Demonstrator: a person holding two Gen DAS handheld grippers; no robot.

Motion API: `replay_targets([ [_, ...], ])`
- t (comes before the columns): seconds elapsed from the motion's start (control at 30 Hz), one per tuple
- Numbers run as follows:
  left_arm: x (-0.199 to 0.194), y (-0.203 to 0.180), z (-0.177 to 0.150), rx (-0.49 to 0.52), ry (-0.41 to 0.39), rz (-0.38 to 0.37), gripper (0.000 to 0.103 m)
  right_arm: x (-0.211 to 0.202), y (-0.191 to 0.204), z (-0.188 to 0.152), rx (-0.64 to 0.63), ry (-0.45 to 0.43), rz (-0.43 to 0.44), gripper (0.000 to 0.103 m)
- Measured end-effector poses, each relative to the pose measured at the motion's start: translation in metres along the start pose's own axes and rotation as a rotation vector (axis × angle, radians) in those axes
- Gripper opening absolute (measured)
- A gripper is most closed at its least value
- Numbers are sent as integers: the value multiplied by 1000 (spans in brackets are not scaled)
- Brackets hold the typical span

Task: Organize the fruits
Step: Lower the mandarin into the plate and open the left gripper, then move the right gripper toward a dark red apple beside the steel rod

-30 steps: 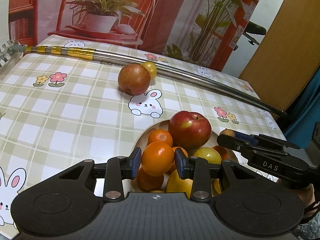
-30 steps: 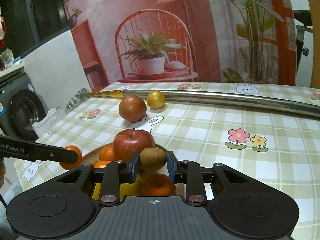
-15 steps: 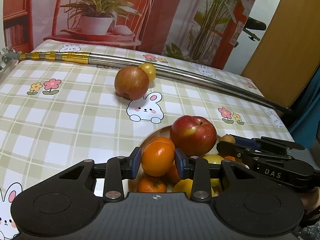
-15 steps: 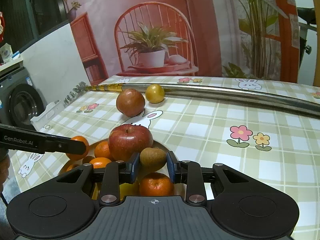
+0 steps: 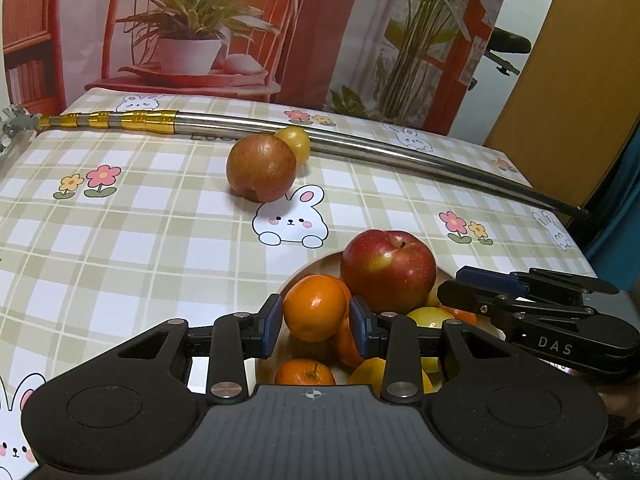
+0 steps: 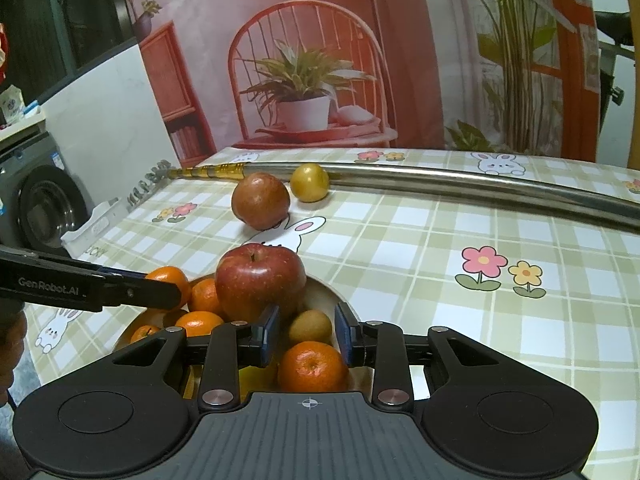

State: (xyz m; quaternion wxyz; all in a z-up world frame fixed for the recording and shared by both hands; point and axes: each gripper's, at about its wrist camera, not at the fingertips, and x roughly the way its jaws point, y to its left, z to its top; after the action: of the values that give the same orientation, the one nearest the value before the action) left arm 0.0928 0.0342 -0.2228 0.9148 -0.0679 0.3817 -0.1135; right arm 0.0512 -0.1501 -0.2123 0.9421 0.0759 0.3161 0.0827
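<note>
My left gripper [image 5: 314,320] is shut on an orange mandarin [image 5: 314,306], held just above the left rim of a wooden plate [image 5: 308,270]. The plate holds a red apple [image 5: 388,276], several mandarins and yellow fruits. In the right wrist view, my right gripper [image 6: 306,330] hangs over the plate's right side, its jaws opening. A brown kiwi [image 6: 310,326] sits between its pads with a gap on each side, resting on the pile behind a mandarin [image 6: 312,366]. My left gripper [image 6: 172,290] reaches in from the left there.
A brownish-red apple [image 5: 260,168] and a small yellow fruit [image 5: 296,142] lie loose on the checked tablecloth beyond the plate. A long metal pole [image 5: 400,152] crosses the table's far side. The table edge runs close on the right.
The right pads have parted from the kiwi, which now sits lower on the pile. The left gripper still holds its mandarin in nearly the same spot.
</note>
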Motion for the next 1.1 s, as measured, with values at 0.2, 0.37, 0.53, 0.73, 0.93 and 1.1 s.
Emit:
replay_targets([
  [0.2, -9, -1, -1, -5, -21, 4, 45, -6, 1, 1, 3, -13, -4, 30],
  [0.37, -21, 3, -2, -24, -44, 10, 46, -14, 0, 1, 10, -33, -11, 31],
  [0.53, -32, 9, -2, -52, -64, 30, 46, -24, -1, 1, 21, -56, -18, 31],
  [0.73, -45, 16, -1, -77, -86, 53, 46, -34, -2, 1, 33, -81, -30, 31],
  [0.93, -58, 26, 5, -111, -109, 75, 46, -46, -4, 4, 44, -115, -46, 31],
  [1.1, -72, 37, 13, -133, -146, 106, 47, -55, -7, 9, 50, -144, -62, 32],
])
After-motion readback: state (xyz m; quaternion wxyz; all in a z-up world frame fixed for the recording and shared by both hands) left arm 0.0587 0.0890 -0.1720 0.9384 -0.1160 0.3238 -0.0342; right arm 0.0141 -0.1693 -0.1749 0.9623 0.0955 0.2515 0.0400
